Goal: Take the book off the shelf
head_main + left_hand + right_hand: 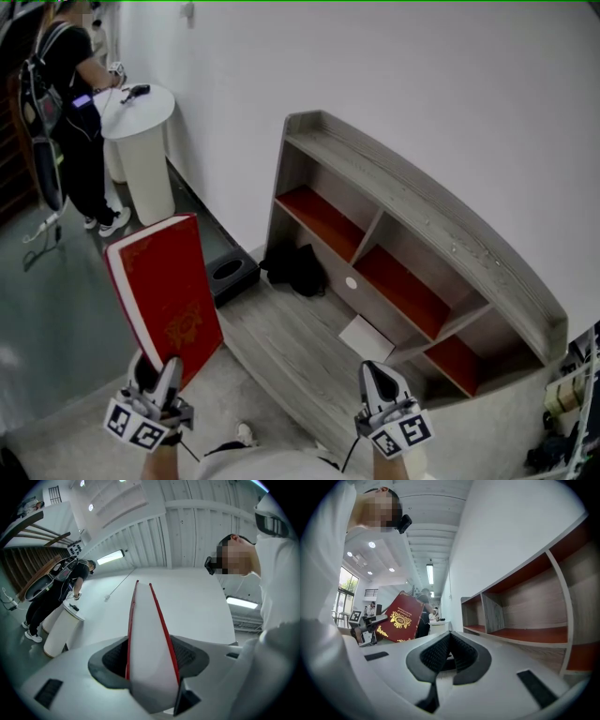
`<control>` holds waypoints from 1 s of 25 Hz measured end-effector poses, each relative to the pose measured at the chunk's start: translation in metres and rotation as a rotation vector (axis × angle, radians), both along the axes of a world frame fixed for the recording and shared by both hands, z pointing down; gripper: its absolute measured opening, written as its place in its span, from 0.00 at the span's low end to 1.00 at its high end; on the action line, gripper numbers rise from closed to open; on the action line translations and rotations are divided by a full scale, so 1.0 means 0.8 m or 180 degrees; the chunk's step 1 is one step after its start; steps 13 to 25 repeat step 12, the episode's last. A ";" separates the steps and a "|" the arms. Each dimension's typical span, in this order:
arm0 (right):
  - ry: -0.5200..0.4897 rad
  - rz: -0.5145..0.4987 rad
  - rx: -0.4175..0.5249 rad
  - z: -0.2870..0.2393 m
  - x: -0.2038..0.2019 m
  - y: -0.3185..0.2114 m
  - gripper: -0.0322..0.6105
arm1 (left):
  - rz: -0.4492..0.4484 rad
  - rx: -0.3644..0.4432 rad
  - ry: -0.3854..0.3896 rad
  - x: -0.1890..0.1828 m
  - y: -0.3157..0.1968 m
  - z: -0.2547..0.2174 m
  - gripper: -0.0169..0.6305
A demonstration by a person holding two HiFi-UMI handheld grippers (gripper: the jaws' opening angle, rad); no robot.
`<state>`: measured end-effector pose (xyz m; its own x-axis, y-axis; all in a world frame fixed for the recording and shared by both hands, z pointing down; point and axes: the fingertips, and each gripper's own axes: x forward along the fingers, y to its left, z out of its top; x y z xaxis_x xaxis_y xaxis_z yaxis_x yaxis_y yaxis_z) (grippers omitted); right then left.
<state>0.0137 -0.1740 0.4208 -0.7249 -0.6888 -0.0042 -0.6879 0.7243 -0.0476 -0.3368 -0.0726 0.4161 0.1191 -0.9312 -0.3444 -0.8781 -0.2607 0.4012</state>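
**A:** Where do we have the book?

**B:** Off the shelf. The book (164, 291), red with a gold emblem, is up in the air and tilted. It is out to the left of the shelf (422, 211) and apart from it.

**A:** And what do we see in the shelf?

**B:** We count three compartments with red floors and grey wood walls: the left compartment (323, 220), the middle compartment (403, 291) and the right compartment (455, 361). The floors and walls are all we can make out in them. A broad grey board (281, 347) runs along the shelf's foot. On it a white sheet (366, 337) lies in front of the middle compartment. A black bag (298, 267) sits at the shelf's left end. Just left of the bag stands a black box (232, 275) with a round opening, and we cannot tell what is in it.

**A:** How do our tongs stand?

**B:** Our left tongs (161, 370) are clamped on the book's lower edge. The jaws are partway apart, with the white page block between them and the pads against the red covers. Our right tongs (375, 370) have their jaws together, with nothing held and nothing touched. They hang in front of the shelf's right half.
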 end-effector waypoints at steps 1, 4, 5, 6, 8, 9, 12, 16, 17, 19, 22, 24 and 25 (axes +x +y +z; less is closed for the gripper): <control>0.0002 0.0005 0.0005 0.000 0.000 0.000 0.09 | -0.0004 0.0007 0.0006 0.000 0.001 -0.001 0.42; -0.0002 0.0012 0.0018 -0.001 0.003 0.002 0.09 | -0.0011 0.0025 0.0038 0.002 0.004 0.000 0.42; -0.0003 0.0012 0.0019 -0.001 0.003 0.003 0.09 | -0.0011 0.0024 0.0047 0.003 0.005 0.000 0.42; 0.0000 0.0011 0.0018 -0.001 0.004 0.003 0.08 | -0.0012 0.0020 0.0052 0.004 0.006 0.001 0.42; 0.0009 0.0010 0.0016 0.000 0.004 0.004 0.09 | -0.0011 0.0017 0.0053 0.004 0.007 0.002 0.42; 0.0011 0.0013 0.0017 0.000 0.004 0.004 0.09 | -0.0010 0.0017 0.0053 0.005 0.007 0.002 0.42; 0.0006 0.0034 0.0020 0.000 0.007 0.006 0.09 | -0.0008 0.0012 0.0060 0.006 0.009 0.004 0.42; 0.0006 0.0034 0.0020 0.000 0.007 0.006 0.09 | -0.0008 0.0012 0.0060 0.006 0.009 0.004 0.42; 0.0006 0.0034 0.0020 0.000 0.007 0.006 0.09 | -0.0008 0.0012 0.0060 0.006 0.009 0.004 0.42; 0.0006 0.0034 0.0020 0.000 0.007 0.006 0.09 | -0.0008 0.0012 0.0060 0.006 0.009 0.004 0.42; 0.0006 0.0034 0.0020 0.000 0.007 0.006 0.09 | -0.0008 0.0012 0.0060 0.006 0.009 0.004 0.42; 0.0006 0.0034 0.0020 0.000 0.007 0.006 0.09 | -0.0008 0.0012 0.0060 0.006 0.009 0.004 0.42; 0.0006 0.0034 0.0020 0.000 0.007 0.006 0.09 | -0.0008 0.0012 0.0060 0.006 0.009 0.004 0.42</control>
